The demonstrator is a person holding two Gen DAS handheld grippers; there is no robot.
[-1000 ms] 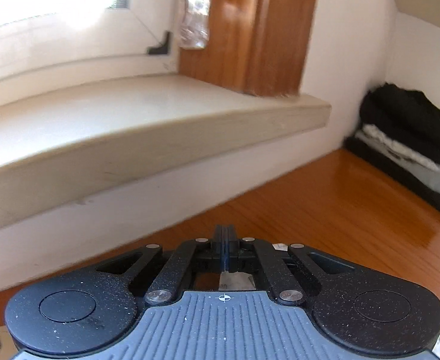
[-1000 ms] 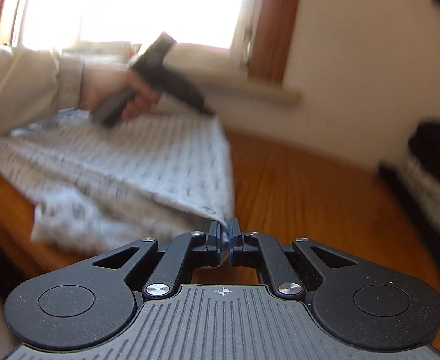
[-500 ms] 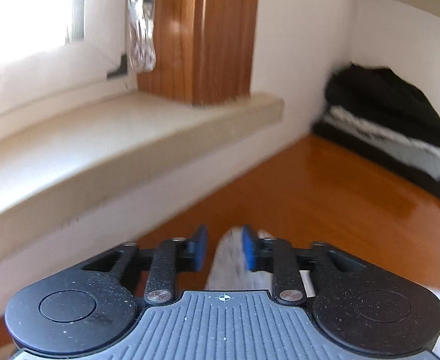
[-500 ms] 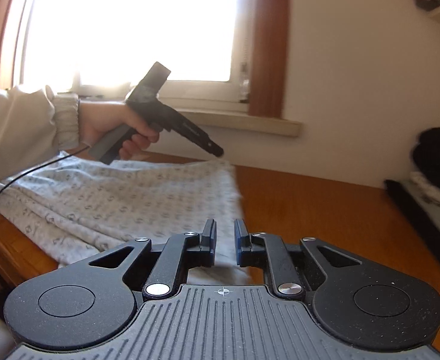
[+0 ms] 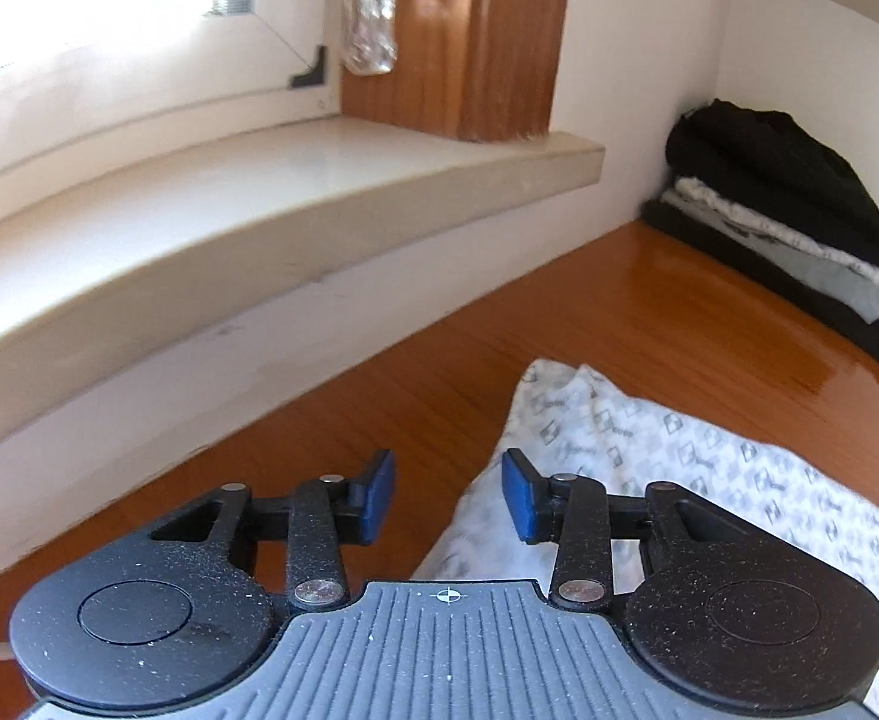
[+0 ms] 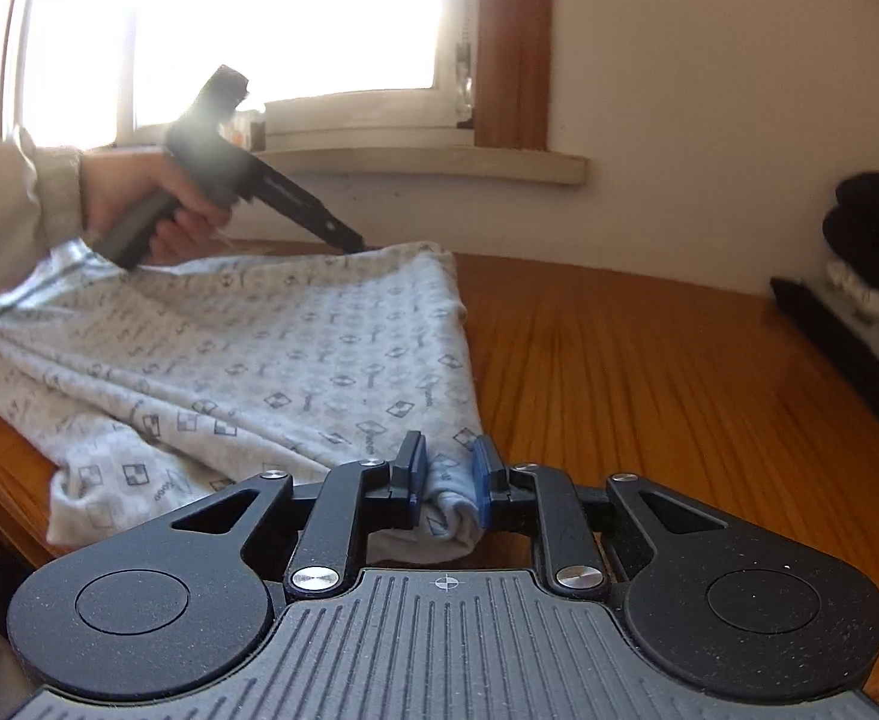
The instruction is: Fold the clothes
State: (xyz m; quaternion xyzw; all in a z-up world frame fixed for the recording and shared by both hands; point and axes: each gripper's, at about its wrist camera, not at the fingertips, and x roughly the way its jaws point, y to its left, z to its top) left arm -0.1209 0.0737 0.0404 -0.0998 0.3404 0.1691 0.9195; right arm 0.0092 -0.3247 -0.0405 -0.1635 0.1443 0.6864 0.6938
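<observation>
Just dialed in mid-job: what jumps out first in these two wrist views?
The patterned grey garment spread over the wooden table dominates. Its near corner sits between the opening jaws of the right gripper, while the left gripper, also opening, hovers empty by the far edge. A stack of folded dark clothes sits in the corner against the wall, right of the windowsill.

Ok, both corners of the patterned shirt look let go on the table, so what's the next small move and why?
Probably draw the right gripper back off the patterned shirt. Its jaws are opening, yet the near corner still bunches between the pads. The left gripper, also opening, has only bare table between its pads, with the shirt's far corner lying just beside it. Once clear, both can reach for the next fold.
</observation>
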